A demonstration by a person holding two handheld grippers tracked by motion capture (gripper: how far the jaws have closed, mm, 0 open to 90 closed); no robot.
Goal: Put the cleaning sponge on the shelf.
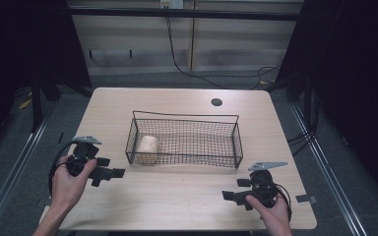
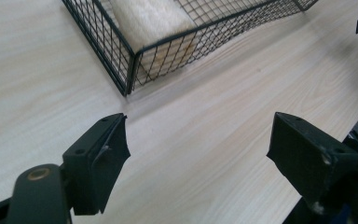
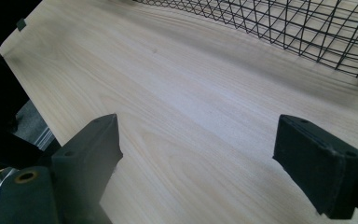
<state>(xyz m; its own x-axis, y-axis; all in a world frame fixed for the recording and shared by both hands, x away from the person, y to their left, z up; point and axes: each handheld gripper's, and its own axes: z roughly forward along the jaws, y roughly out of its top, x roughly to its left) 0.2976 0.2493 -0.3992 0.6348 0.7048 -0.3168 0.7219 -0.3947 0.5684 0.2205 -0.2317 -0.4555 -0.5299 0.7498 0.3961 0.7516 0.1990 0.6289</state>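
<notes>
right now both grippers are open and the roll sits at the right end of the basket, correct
Not quite. The roll sits at the left end of the basket, as the high view shows. The left gripper and the right gripper are indeed open.

Round dark hole near table far edge; black cable on floor beyond.

black wire-mesh basket, cream roll inside, pale wood-grain table, black left gripper, black right gripper
</notes>
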